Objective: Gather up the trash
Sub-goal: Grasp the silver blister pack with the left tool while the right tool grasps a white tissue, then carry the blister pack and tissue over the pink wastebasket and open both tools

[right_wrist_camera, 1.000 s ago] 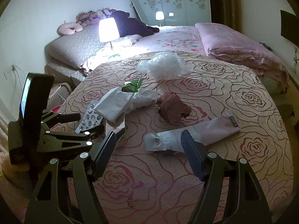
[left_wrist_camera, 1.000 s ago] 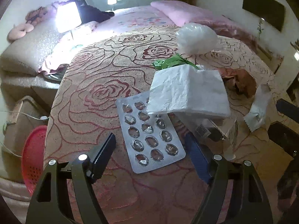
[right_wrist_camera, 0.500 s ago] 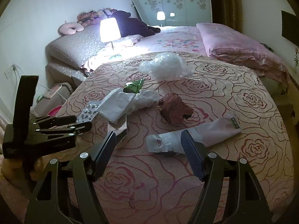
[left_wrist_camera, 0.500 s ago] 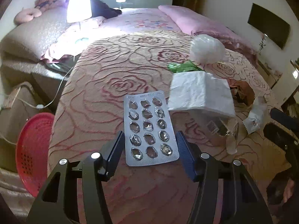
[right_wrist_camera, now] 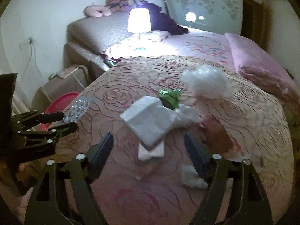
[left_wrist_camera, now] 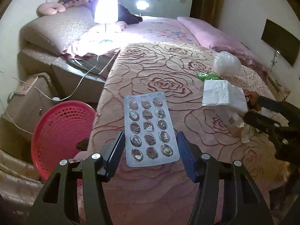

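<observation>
Our left tongs [left_wrist_camera: 150, 146] have closed in and now hold the flat silver pill sheet [left_wrist_camera: 150, 129], lifted beside the round red basket [left_wrist_camera: 61, 131], so it can drop in next. Our right tongs [right_wrist_camera: 149, 146] stay wide over the folded white tissue [right_wrist_camera: 150, 120].

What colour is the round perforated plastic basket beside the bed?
Red, the round perforated plastic basket; left wrist view shows it best.

I'm working in a home bedroom. A bed [left_wrist_camera: 168, 28] with a floral sheet and a pink pillow [left_wrist_camera: 215, 35], a lit bedside lamp [right_wrist_camera: 139, 20], plush toys [right_wrist_camera: 97, 11] on the padded headboard [right_wrist_camera: 99, 31], and a flower-patterned wardrobe [right_wrist_camera: 204, 3] behind all show it.
</observation>
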A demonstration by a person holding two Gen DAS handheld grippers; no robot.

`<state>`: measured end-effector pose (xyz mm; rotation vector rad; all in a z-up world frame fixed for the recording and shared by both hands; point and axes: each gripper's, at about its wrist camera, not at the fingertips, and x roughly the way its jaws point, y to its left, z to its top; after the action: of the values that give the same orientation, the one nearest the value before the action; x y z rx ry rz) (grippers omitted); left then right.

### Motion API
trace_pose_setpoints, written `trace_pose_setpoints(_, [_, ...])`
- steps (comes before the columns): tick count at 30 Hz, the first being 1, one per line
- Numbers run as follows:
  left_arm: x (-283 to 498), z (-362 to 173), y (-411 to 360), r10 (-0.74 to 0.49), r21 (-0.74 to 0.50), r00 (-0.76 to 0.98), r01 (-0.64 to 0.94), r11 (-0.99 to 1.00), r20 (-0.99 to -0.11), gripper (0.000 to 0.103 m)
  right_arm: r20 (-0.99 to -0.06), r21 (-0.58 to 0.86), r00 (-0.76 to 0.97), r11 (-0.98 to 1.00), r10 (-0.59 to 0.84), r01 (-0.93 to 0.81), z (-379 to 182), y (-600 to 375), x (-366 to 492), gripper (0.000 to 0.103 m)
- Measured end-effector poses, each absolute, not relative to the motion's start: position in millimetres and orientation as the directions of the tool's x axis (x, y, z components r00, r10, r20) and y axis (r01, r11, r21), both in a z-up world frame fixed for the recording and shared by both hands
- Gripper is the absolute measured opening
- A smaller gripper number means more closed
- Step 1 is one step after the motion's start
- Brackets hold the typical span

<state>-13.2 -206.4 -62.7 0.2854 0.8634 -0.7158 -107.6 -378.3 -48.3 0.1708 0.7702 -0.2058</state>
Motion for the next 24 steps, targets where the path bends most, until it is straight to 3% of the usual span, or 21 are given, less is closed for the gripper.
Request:
trace_pose_setpoints(6, [-10,-62,-194,-0.46,-0.057,0.452,0.664,0.746,-0.764,0.055,-0.725,-0.012,0.671,0.978,-0.154,0.21,-51,-374,-80,0.077])
trace_pose_setpoints(12, [-8,-61,-189,-0.466,-0.064,0.454,0.66,0.749,-0.759,0.055,-0.752,0.01,0.647,0.979,-0.128,0.205,-58,-384,-63,0.077])
trace_pose_setpoints(22, [-3,-61,-184,-0.459,-0.072,0.459,0.643,0.763,-0.761,0.055,-0.743,0.073,0.662,0.972,-0.095,0.221,-54,-389,-65,0.033])
trace_pose_setpoints(24, [-3,-59,-182,-0.459,-0.072,0.464,0.64,0.765,-0.757,0.055,-0.737,0.091,0.671,0.972,-0.079,0.215,-51,-390,-67,0.029])
